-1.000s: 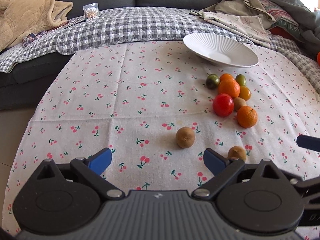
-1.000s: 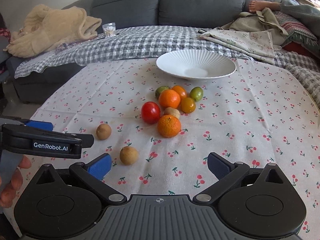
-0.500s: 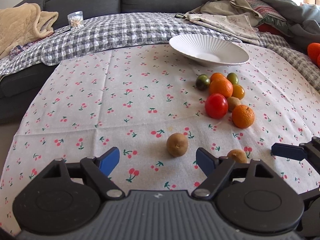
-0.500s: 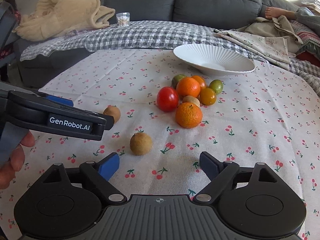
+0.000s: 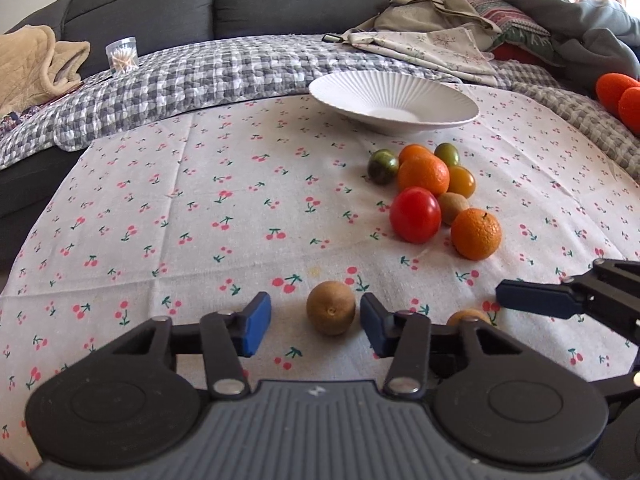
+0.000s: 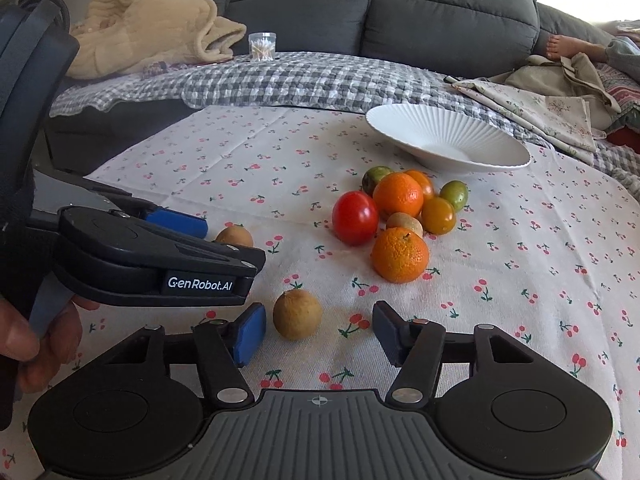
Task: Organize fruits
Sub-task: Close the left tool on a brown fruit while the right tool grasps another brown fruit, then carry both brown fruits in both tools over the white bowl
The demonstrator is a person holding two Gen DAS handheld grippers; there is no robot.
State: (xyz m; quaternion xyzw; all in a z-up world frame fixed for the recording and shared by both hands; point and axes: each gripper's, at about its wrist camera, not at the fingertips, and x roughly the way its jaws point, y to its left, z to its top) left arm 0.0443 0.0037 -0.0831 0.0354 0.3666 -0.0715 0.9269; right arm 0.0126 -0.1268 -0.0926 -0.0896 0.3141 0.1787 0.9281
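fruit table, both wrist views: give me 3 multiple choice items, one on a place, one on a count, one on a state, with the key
1. Where does the white bowl stand?
A. behind the fruit cluster, on the far side of the tablecloth
B. between the two grippers
C. on the sofa cushion

2. How many red tomatoes lie on the cloth?
A. three
B. one
C. none

3. What is in the bowl?
A. two oranges
B. a brown fruit
C. nothing

Key:
1 A: the bowl sits beyond the oranges and tomatoes, near the cloth's far edge.
2 B: only one red tomato shows, at the near left of the cluster.
3 C: its ribbed inside is bare in both views; every fruit lies on the cloth, with one brown fruit between the left gripper fingers and another between the right gripper fingers.
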